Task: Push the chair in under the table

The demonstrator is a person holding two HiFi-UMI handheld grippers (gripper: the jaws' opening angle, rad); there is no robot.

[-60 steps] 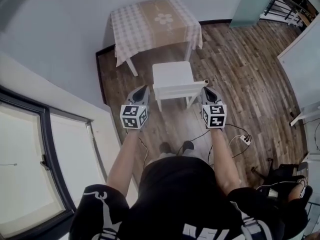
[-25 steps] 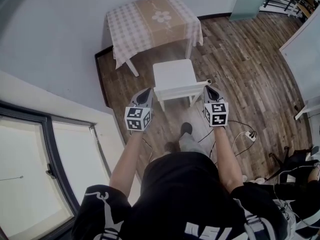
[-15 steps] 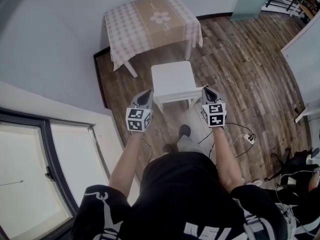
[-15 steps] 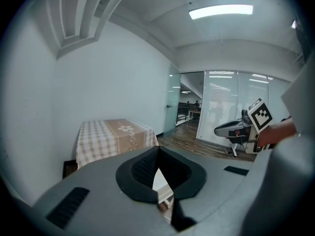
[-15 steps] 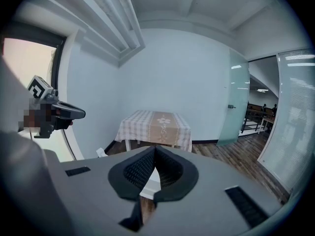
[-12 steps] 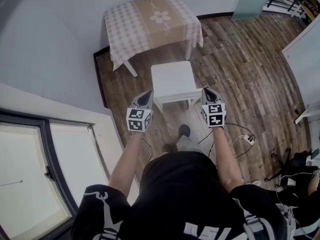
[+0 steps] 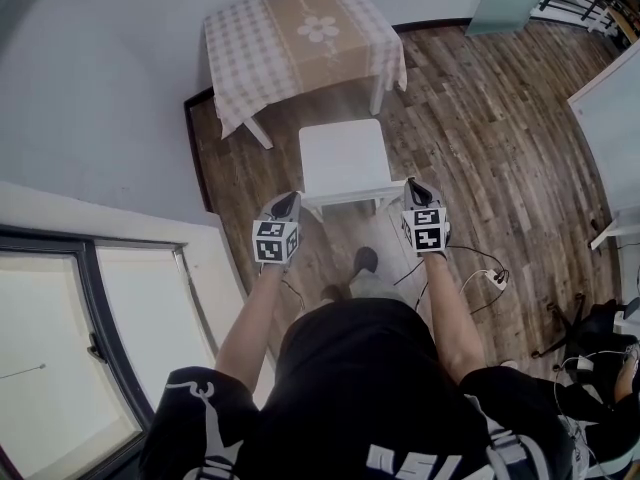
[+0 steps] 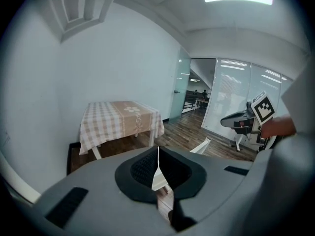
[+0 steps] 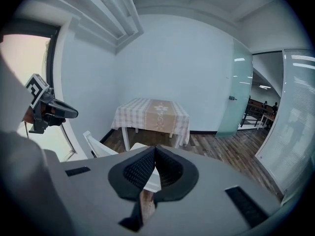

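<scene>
the body of the left hand-held gripper (image 8: pixel 158 154) covers nearly all of the chair (image 8: pixel 201 146) in its own view; the right hand-held gripper (image 9: pixel 155 151) does likewise. whether either touches the chair cannot be told. a tablecloth (image 7: pixel 240 48) hides the far legs of the bench (image 7: pixel 258 133).

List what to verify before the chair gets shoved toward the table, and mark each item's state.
1. Left gripper jaws together, nothing between them: ok.
2. Right gripper jaws together, nothing between them: ok.
3. One gripper at each end of the chair backrest: ok.
4. Grippers touching the backrest: cannot tell.
5. Chair seat facing the table, roughly lined up between its front legs: ok.
6. Floor cable lies beside the person's feet, away from the chair: ok.
</scene>
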